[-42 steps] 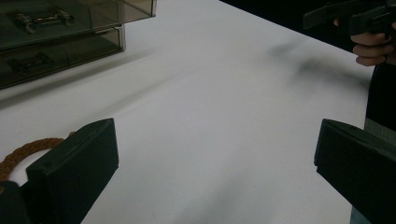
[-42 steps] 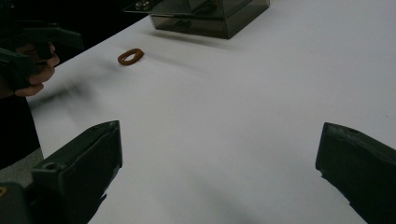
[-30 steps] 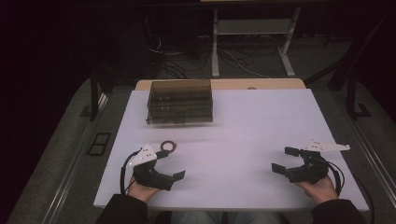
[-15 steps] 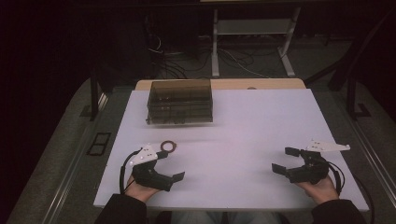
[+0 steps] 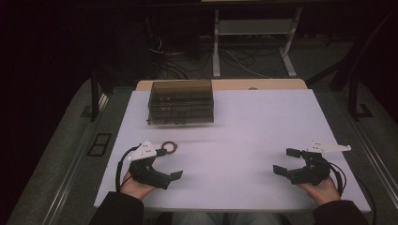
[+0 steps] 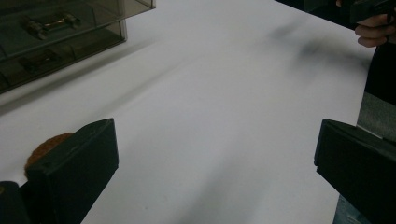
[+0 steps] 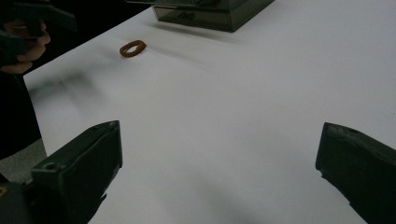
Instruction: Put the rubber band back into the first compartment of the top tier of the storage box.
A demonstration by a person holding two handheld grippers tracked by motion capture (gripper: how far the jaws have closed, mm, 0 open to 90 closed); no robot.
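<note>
At the left of the high view the left gripper [image 5: 168, 165] rests low over the near-left part of the white table [image 5: 253, 122], held in the person's left hand [image 5: 136, 186], with a black cable looping off its outer side. Its jaws stand wide apart and hold nothing — in the left gripper view they rise at the two bottom corners with bare table between them. Just beside it, on the far side, lies a small brown ring [image 5: 169, 147], flat on the table; it sits close by the gripper's grey plate, and I cannot tell whether the two touch. In the left gripper view the ring [image 6: 44, 148] peeks out from behind the left-hand jaw, outside the gap.

Farther back, left of centre near the table's far edge, stands a smoky clear box with drawers [image 5: 181, 101], well apart from both grippers; small things lie in its drawers, too dim to make out.

At the right, the right gripper [image 5: 287, 161] rests over the near-right part of the table in the right hand [image 5: 321, 191], its jaws also spread wide and empty. In the right gripper view the ring [image 7: 132, 48] lies far off toward the other hand — well apart from this gripper.
</note>
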